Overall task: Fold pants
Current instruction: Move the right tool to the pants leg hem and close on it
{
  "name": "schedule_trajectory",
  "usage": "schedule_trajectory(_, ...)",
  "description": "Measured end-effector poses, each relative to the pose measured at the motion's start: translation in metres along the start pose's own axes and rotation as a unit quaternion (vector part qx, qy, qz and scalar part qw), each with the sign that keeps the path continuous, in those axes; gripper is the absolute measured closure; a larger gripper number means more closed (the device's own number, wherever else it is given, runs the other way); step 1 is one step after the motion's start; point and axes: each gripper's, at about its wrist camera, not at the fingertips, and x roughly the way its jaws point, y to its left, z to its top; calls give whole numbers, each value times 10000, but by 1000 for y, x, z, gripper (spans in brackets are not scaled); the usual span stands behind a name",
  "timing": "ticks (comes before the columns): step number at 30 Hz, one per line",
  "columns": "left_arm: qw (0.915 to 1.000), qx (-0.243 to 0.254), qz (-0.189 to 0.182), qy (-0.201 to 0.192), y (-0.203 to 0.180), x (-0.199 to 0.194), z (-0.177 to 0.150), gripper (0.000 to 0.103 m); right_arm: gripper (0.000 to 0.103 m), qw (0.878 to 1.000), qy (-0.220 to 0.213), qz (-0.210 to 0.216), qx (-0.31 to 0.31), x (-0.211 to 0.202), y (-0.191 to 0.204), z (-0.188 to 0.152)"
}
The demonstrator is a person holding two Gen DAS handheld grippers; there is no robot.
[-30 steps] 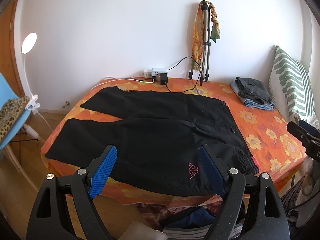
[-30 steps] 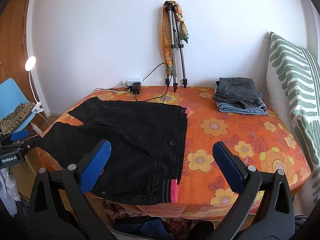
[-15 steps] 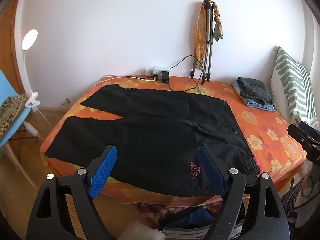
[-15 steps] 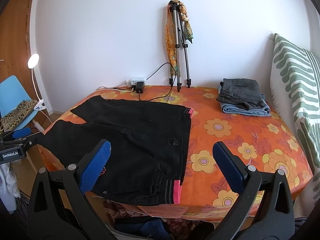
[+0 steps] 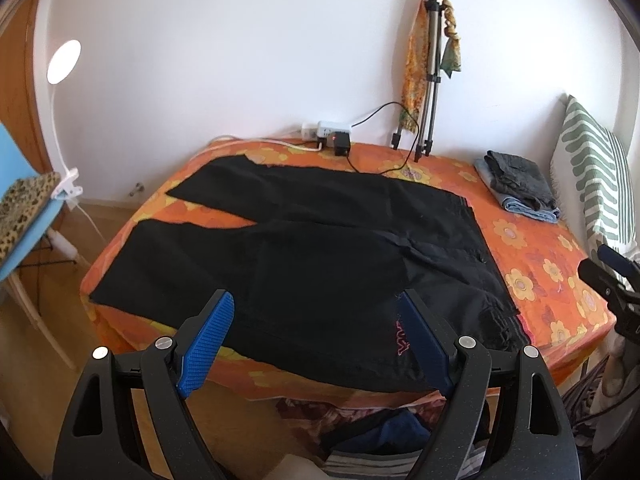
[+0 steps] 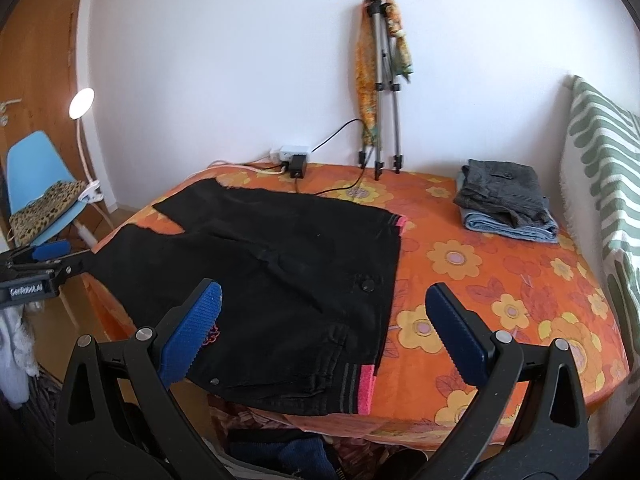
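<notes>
Pants (image 5: 320, 264): flat on bed (image 6: 500, 280), long axis left–right, waistband right. Right hand-held gripper (image 6: 320, 332) nearest waistband, left hand-held gripper (image 5: 316, 344) toward legs; both spread apart, empty.

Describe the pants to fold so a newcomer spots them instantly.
Find the orange flowered bed cover. The black pants lie spread flat on its left half. Unlike the folded grey-and-denim stack by the striped pillow, they have a pink-edged waistband.
</notes>
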Motion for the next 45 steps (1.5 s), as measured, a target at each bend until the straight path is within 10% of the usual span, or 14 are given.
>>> schedule_trajectory(17, 9926, -670, 732, 698, 102, 36, -1, 22, 0, 9828, 378, 1245, -1311, 47, 54, -9)
schedule_trajectory(31, 9700, -1765, 1298, 1050, 215, 58, 2, 35, 11, 9320, 1024, 1889, -2919, 84, 129, -48)
schedule_trajectory(45, 9437, -2604, 1325, 1554, 277, 100, -13, 36, 28, 8925, 1063, 1616, -4074, 109, 166, -96)
